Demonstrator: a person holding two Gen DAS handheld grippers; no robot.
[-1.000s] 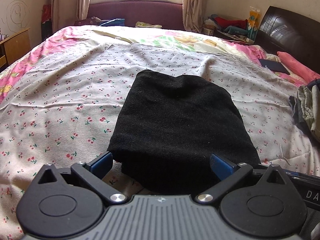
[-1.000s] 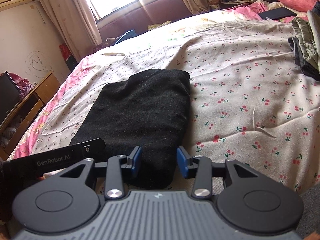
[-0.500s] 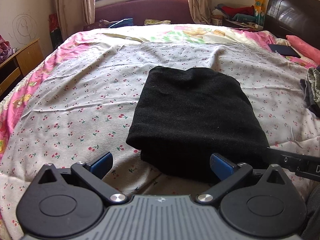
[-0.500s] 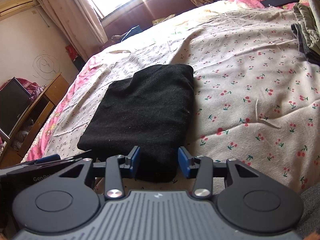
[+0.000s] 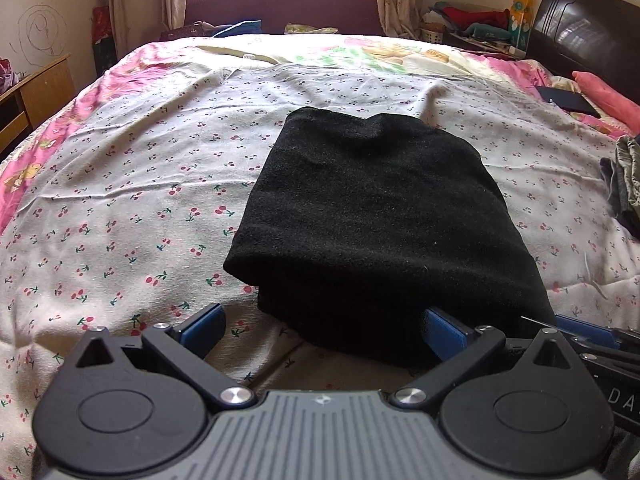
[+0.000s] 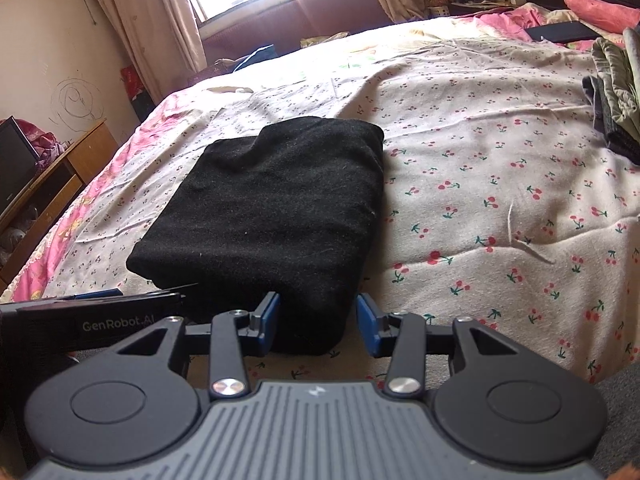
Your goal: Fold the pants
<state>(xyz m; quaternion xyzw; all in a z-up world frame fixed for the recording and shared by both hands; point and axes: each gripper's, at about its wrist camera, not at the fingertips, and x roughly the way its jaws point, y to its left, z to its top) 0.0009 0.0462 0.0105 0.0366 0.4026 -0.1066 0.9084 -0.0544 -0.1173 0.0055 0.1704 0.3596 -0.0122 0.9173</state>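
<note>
The black pants (image 5: 372,216) lie folded into a thick rectangle on the cherry-print bed sheet (image 5: 132,200); they also show in the right wrist view (image 6: 272,208). My left gripper (image 5: 324,330) is open and empty, its blue pads either side of the bundle's near left edge. My right gripper (image 6: 318,326) is open with a narrower gap, its pads flanking the bundle's near right corner without pinching it. The left gripper's body (image 6: 92,316) shows at the left of the right wrist view.
A pile of grey and olive clothes (image 6: 616,96) lies at the bed's right side. A dark tablet (image 5: 568,100) and pink pillow (image 5: 608,94) sit near the dark headboard (image 5: 580,28). A wooden desk (image 6: 52,184) stands left of the bed.
Both grippers have drawn back a little from the folded pants toward the bed's near edge. The pants have not moved; both grippers stay open.
</note>
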